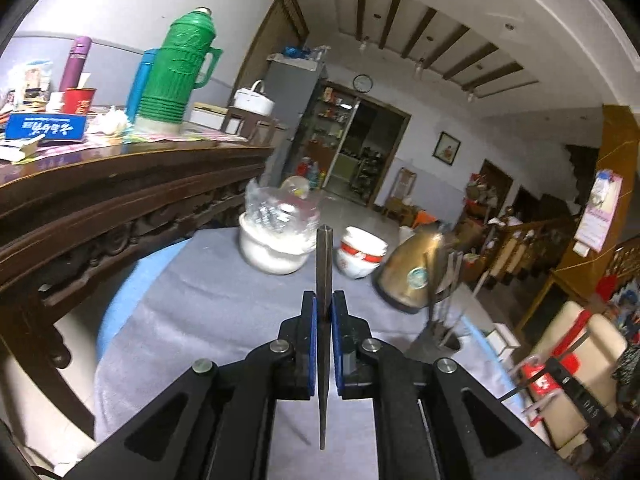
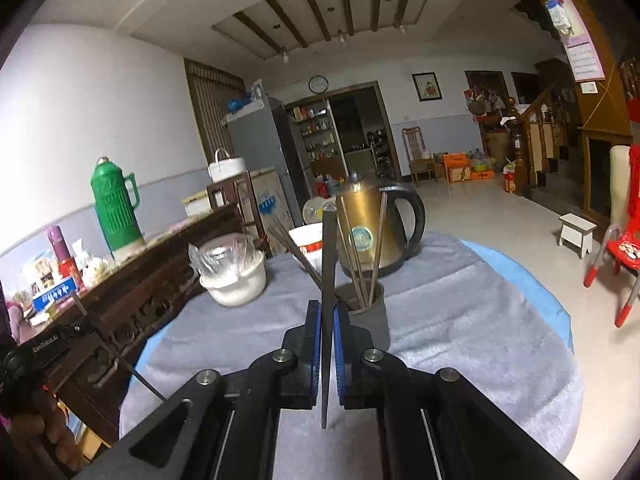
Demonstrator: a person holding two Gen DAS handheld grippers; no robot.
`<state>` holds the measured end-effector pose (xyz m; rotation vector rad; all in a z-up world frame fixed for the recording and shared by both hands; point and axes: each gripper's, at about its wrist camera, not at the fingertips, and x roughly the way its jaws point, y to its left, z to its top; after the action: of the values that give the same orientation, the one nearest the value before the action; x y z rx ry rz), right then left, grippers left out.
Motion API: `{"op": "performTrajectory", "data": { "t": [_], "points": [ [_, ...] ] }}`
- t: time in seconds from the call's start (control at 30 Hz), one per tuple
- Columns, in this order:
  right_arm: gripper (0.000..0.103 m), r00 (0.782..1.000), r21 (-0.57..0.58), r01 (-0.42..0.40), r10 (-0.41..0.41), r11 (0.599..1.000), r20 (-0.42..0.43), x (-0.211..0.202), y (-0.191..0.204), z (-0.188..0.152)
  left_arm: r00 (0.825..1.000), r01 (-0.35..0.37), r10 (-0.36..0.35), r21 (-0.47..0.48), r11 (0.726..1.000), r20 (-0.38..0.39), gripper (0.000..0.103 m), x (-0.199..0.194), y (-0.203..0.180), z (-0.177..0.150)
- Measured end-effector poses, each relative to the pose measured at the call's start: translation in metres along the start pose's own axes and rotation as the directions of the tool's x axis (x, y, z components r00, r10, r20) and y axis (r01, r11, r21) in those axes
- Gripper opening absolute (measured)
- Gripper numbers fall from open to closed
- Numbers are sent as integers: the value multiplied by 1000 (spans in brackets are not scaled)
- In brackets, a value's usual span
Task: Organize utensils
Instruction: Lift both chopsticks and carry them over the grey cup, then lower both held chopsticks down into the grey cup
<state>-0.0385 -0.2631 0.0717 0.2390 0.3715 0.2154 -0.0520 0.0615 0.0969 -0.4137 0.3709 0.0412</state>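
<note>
Several chopsticks (image 2: 366,268) already stand in the dark holder (image 2: 372,316) near the kettle (image 2: 376,224), while the left gripper (image 1: 323,312) and right gripper (image 2: 327,316) each clamp one more chopstick, left (image 1: 323,264) and right (image 2: 329,264), not yet placed.

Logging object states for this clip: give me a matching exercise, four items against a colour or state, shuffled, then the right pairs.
Items:
1. thermos
2. kettle
3. holder cup
4. left gripper

States:
A. gold body, black handle
B. green, on the wooden sideboard
C. shut on a dark chopstick
D. dark, on the grey cloth, several chopsticks standing in it

Pairs: 1-B, 2-A, 3-D, 4-C
</note>
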Motion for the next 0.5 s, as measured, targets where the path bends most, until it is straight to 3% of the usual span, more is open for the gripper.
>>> {"op": "performTrajectory", "data": {
  "t": [0.13, 0.33, 0.5],
  "points": [
    [6, 1000, 17, 1, -1, 1000, -10, -2, -3, 0, 999, 6, -6, 9, 1000, -51, 7, 14, -17, 5],
    [6, 1000, 20, 3, -2, 1000, -28, -4, -4, 2, 976, -115, 134, 117, 987, -170, 7, 42, -35, -9],
    [6, 1000, 15, -2, 3, 1000, -25, -6, -1, 5, 968, -137, 161, 131, 982, -191, 7, 42, -31, -11]
  ]
}}
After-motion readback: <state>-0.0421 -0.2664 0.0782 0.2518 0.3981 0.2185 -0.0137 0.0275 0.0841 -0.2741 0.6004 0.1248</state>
